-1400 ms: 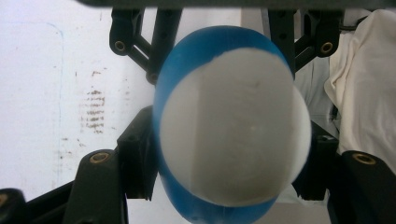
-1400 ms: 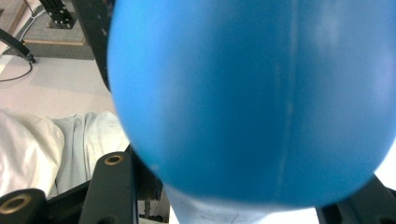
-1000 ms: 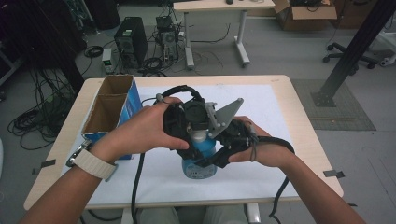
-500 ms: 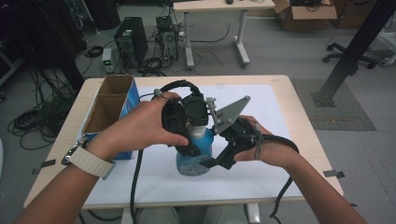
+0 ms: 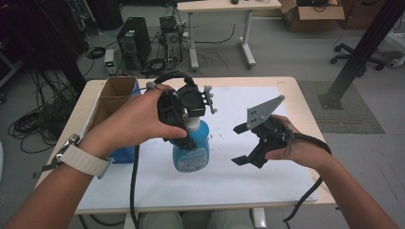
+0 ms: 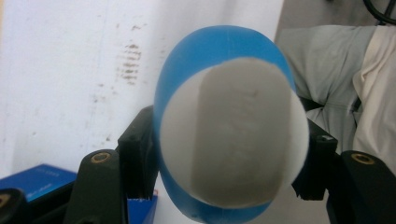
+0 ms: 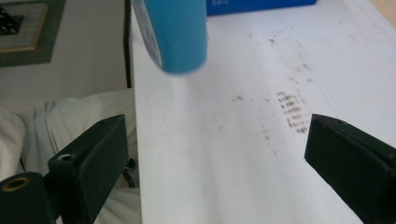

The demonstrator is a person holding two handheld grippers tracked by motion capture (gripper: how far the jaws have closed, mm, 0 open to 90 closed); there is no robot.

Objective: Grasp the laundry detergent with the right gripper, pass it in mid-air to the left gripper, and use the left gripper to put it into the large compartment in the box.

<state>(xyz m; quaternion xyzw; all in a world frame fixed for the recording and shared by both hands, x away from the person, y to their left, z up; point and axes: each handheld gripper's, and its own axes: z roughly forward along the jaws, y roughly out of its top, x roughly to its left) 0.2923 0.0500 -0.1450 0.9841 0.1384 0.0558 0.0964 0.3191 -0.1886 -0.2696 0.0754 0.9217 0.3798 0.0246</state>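
Left gripper (image 5: 188, 136) is clenched on the white neck of the blue bottle (image 5: 191, 150), holding it upright over the white mat (image 5: 239, 171) near table centre. Right gripper (image 5: 241, 143) sits at the bottle's 3 o'clock, well apart, jaws spread wide and empty. Cardboard box (image 5: 112, 98) stands at 10 o'clock.

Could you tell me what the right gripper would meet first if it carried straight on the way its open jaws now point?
Probably the blue bottle. The right gripper points toward the person's left across the white sheet, and the bottle hangs ahead, held by the left gripper. Depth is unclear; it might pass just under the bottle's base.
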